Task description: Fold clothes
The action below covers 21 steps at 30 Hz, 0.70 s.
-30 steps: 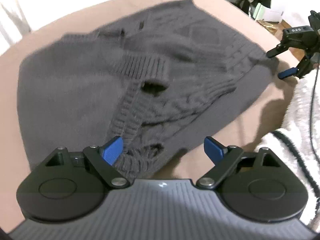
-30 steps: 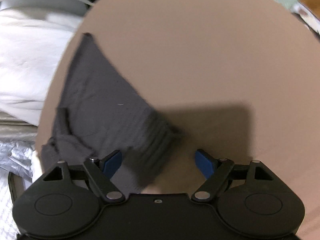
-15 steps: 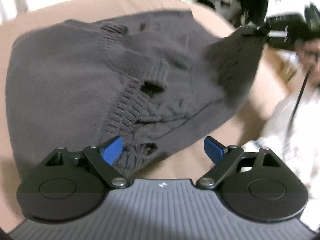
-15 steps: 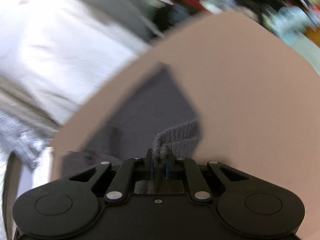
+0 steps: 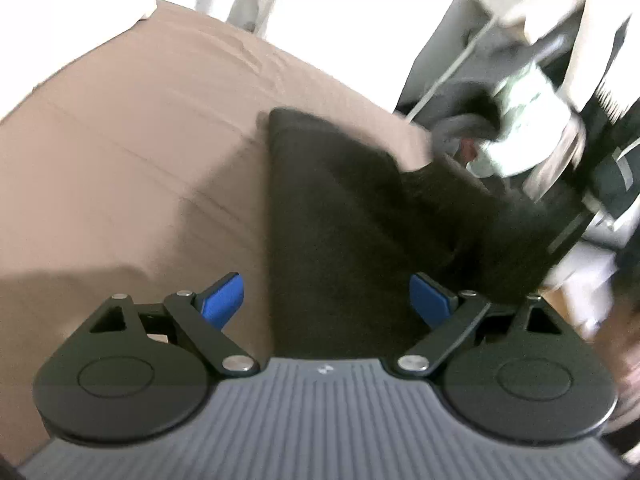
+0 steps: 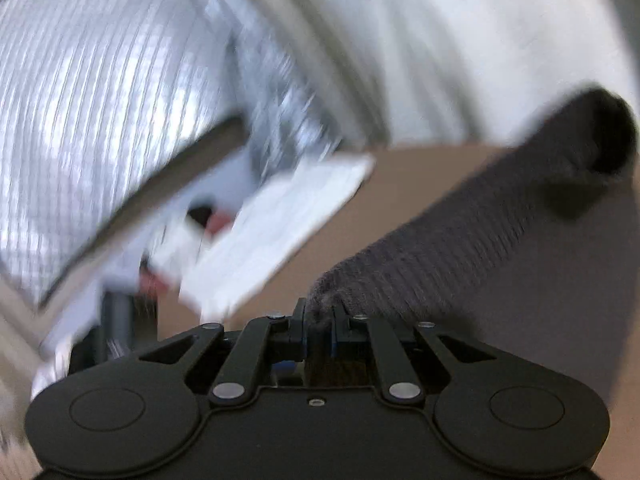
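A dark grey knitted sweater lies on the brown bed sheet in the left wrist view, one part of it drawn up toward the right. My left gripper hangs open just above its near edge, blue pads apart and pressing on nothing. In the right wrist view my right gripper is shut on a ribbed end of the sweater, which stretches away to the upper right over the sheet. Both views are blurred by motion.
White bedding lies at the sheet's far left corner. Clutter and hanging clothes stand beyond the bed's right edge. In the right wrist view a white flat object and silvery quilted material lie to the left, white fabric above.
My right gripper shut on the sweater's ribbed end, lifted it and rolled. The left gripper stayed open, swung and rolled, so the sweater now appears as a narrow dark strip.
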Each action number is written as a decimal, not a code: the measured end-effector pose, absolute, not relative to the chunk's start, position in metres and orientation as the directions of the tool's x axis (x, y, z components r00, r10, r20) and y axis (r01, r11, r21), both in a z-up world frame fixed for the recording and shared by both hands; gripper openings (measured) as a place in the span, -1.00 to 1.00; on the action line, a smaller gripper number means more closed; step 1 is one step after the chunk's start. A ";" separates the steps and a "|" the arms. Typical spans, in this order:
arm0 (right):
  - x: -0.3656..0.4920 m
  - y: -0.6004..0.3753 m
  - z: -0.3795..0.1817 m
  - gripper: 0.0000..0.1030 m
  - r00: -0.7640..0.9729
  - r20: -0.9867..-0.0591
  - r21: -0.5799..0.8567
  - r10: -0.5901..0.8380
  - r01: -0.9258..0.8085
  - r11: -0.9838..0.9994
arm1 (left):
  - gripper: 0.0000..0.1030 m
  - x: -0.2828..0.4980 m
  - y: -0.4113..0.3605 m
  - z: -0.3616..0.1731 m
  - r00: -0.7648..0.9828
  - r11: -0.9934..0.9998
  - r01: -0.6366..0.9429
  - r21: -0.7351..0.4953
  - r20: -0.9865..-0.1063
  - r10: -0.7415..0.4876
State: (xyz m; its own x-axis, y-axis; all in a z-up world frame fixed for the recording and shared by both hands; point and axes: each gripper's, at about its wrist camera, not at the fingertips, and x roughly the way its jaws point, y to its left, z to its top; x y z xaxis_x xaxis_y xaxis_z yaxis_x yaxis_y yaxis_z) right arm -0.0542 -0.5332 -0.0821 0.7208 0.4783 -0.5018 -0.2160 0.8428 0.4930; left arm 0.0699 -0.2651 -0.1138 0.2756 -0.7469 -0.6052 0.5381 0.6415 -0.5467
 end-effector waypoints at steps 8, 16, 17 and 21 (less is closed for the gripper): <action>-0.048 -0.521 -0.198 -0.76 0.541 -0.681 0.526 0.493 -0.108 0.844 | 0.71 0.079 -0.271 -0.171 0.146 0.531 0.438 -0.726 -0.525 -0.838; -0.049 -0.516 -0.176 -0.76 0.565 -0.618 0.488 0.547 -0.270 0.830 | 0.74 0.078 -0.283 -0.178 0.103 0.466 0.484 -0.740 -0.481 -0.871; -0.048 -0.513 -0.174 -0.76 0.562 -0.611 0.491 0.557 -0.283 0.824 | 0.75 0.079 -0.286 -0.179 0.098 0.476 0.474 -0.740 -0.493 -0.864; -0.067 -0.508 -0.154 -0.76 0.579 -0.594 0.428 0.558 -0.360 0.829 | 0.76 0.082 -0.290 -0.181 0.072 0.455 0.459 -0.763 -0.478 -0.875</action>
State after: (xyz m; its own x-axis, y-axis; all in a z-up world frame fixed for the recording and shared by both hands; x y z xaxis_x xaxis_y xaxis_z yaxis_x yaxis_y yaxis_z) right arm -0.0666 -0.5082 -0.1541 0.5790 0.5582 -0.5943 -0.3603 0.8291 0.4276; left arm 0.0823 -0.2905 -0.1812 0.0721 -0.8754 -0.4781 0.4588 0.4547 -0.7634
